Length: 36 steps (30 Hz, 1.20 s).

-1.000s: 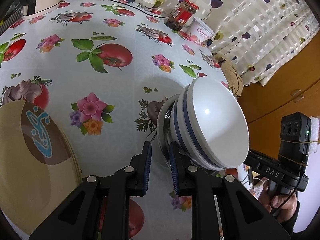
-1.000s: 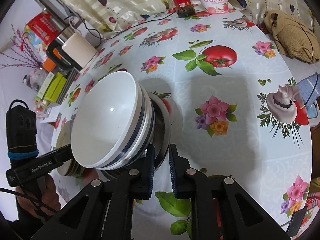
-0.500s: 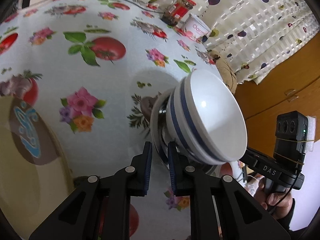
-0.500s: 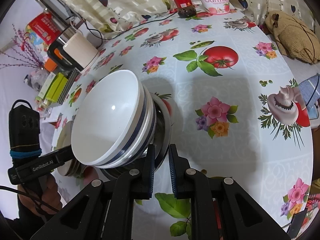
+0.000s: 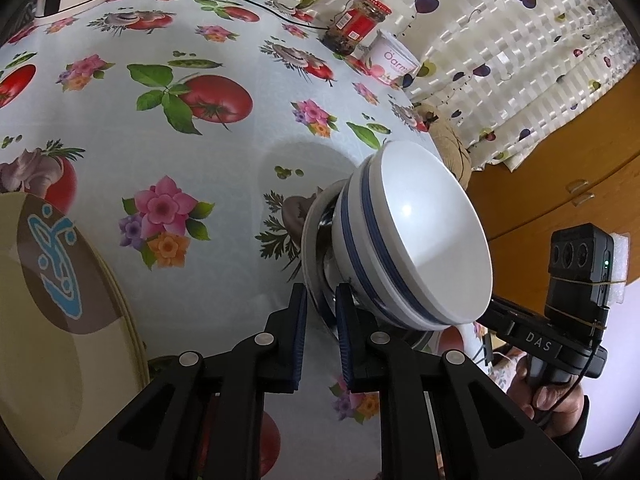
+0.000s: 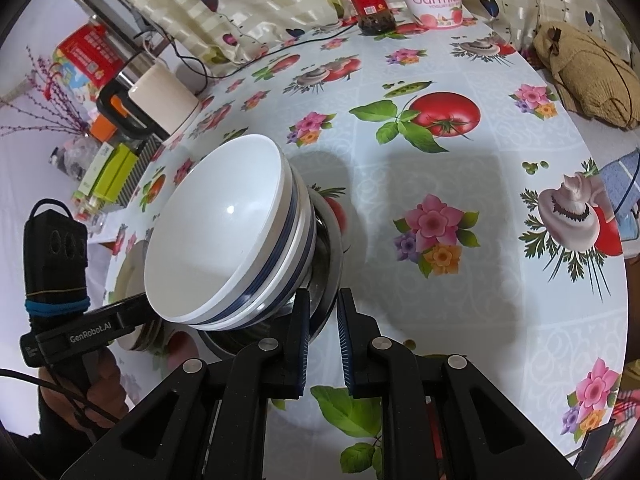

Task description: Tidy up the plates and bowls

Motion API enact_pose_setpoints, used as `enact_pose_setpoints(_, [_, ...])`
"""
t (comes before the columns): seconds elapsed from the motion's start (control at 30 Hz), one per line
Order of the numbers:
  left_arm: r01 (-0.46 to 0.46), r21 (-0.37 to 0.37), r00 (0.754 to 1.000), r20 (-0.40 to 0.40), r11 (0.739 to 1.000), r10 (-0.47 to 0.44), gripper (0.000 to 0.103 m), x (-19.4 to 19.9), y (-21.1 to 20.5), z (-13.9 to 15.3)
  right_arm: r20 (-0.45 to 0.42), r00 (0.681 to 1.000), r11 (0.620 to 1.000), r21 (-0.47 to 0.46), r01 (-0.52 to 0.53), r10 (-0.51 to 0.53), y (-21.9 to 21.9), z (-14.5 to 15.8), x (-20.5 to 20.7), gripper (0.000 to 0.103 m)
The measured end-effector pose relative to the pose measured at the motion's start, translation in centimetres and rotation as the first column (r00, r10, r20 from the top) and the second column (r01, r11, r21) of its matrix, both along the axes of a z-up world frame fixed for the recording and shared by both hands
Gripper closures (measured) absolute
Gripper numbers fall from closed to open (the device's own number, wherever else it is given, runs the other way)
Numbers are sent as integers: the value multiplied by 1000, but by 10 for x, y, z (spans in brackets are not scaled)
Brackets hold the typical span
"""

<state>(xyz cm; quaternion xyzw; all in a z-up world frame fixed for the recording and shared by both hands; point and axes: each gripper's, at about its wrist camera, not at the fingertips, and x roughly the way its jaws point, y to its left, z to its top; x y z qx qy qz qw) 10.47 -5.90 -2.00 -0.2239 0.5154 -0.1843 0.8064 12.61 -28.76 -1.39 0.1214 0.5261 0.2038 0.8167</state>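
A stack of white bowls with blue bands (image 5: 420,240) (image 6: 224,236) sits nested in a metal bowl (image 5: 316,248) (image 6: 328,256). The stack hangs above the flowered tablecloth. My left gripper (image 5: 322,300) is shut on the metal bowl's rim from one side. My right gripper (image 6: 323,304) is shut on the same rim from the opposite side. A stack of cream plates with a brown and blue motif (image 5: 48,300) lies on the table at the left; it also shows behind the bowls in the right wrist view (image 6: 128,276).
A red-lidded jar (image 5: 356,26) (image 6: 366,0) and a yogurt tub (image 5: 394,62) (image 6: 434,0) stand at the table's far edge by the curtain. A kettle (image 6: 156,96) and boxes (image 6: 108,172) crowd the far left. A brown knitted item (image 6: 588,72) lies at the right edge.
The left wrist view swung away and back; the bowl stack, still held by both grippers, shifted slightly over the table. Both grips are unchanged.
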Motion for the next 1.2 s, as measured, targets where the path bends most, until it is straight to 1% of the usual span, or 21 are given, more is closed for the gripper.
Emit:
enact_pose_setpoints(0.2, [-14, 7, 1000, 9, 1000, 14, 88, 4, 6, 3, -16, 1000, 1000, 22, 6, -5, -1, -1, 3, 89])
enact_pose_setpoints(0.33, [-10, 8, 1000, 5, 1000, 10, 88, 7, 4, 1, -20, 1000, 1000, 19, 5, -5, 0, -2, 6, 89])
enact_pose_setpoints(0.43, [-7, -5, 1000, 4, 1000, 7, 92, 9, 4, 0, -25, 1000, 1000, 27, 6, -5, -2, -3, 7, 89])
enact_pose_setpoints(0.5, [-5, 9, 1000, 14, 1000, 4, 92, 9, 3, 1, -30, 1000, 999, 35, 4, -3, -2, -4, 9, 89])
enact_pose_setpoints(0.8, [5, 43, 999, 42, 999, -7, 92, 6, 0, 5, -10, 1000, 999, 35, 1, -1, -3, -5, 7, 90])
enact_pose_setpoints(1.2, [1, 57, 998, 56, 998, -4, 92, 6, 0, 14, 5, 1000, 999, 38, -1, 1, -4, 4, 5, 90])
